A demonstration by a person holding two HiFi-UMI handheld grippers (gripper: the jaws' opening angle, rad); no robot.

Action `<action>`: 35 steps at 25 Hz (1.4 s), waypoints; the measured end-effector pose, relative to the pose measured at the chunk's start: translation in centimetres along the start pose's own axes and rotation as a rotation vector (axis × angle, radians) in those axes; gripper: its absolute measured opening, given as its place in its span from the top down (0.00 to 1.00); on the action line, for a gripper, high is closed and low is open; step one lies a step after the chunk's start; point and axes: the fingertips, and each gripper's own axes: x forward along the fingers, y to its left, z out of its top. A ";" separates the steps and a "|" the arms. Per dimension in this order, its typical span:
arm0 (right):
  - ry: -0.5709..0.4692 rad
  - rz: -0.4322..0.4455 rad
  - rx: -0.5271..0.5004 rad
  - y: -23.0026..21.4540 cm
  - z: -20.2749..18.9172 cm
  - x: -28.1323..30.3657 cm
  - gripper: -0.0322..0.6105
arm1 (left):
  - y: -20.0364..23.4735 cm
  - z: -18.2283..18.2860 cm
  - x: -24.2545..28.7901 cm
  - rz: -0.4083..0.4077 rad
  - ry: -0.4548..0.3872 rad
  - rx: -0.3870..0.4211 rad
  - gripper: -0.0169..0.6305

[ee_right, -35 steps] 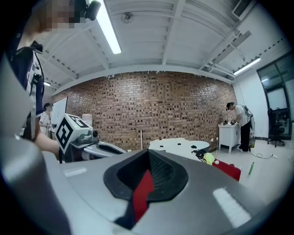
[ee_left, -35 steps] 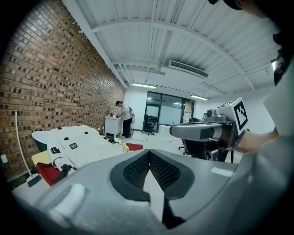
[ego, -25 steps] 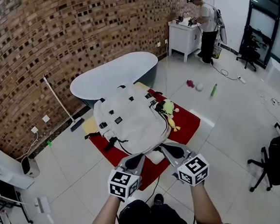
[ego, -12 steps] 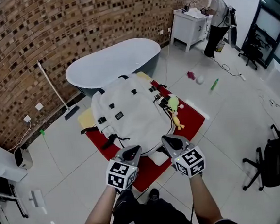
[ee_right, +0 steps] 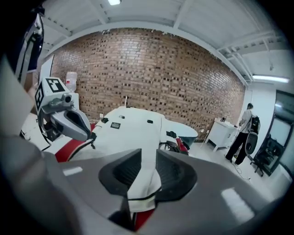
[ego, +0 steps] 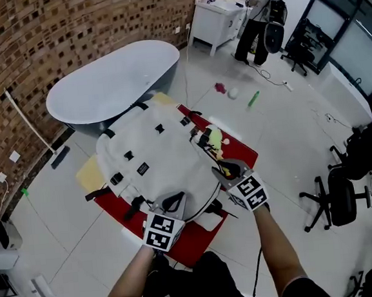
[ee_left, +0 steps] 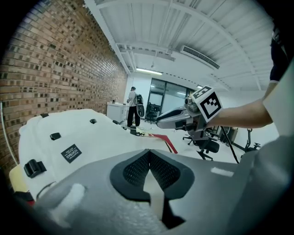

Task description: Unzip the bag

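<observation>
Since a second ago: both grippers have dropped and pushed forward, from the near edge of the mat up onto the near end of the bag; the view has swung, so the bathtub now sits upper left.
Left gripper (ee_left: pixel 149 157): jaws pressed together with nothing between them, tip over the bag's near edge, left of centre.
Right gripper (ee_right: pixel 148 156): jaws have just been opening and now stand apart; white bag fabric and a strip of red mat show through the gap, and the pads do not press on anything. Its tip is at the bag's right edge, near the toy.
Bag (ego: pixel 154 157): white backpack with black buckles and a small black label, lying flat on the mat.
Mat (ego: pixel 241 151): red, under the bag, on the pale tiled floor.
Toy (ego: pixel 215 137): yellow-green, just beside the bag's right side.
Bathtub (ego: pixel 102 81): beyond the bag, along the brick wall (ego: pixel 34 35).
Person (ego: pixel 255 19): far off, standing at a white cabinet (ego: pixel 217 19).
</observation>
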 end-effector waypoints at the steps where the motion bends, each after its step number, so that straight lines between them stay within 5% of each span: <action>1: 0.023 -0.001 -0.020 -0.8 -0.3 0.7 0.81 | 0.2 -0.2 0.7 -0.009 0.015 0.001 0.97; 6: 0.123 0.082 -0.139 -3.9 -1.5 4.5 0.81 | 0.7 -0.7 3.1 0.013 0.038 -0.003 0.97; 12: 0.229 0.337 -0.364 -4.9 -4.5 8.5 0.84 | 0.9 -1.0 4.7 0.102 0.059 -0.026 0.97; 21: 0.320 0.549 -0.500 -4.6 -6.6 10.3 0.85 | 1.6 -2.7 5.7 0.141 0.133 -0.037 0.97; 35: 0.393 0.598 -0.540 -4.6 -8.6 11.1 0.87 | 1.8 -4.6 6.4 0.116 0.192 -0.045 0.97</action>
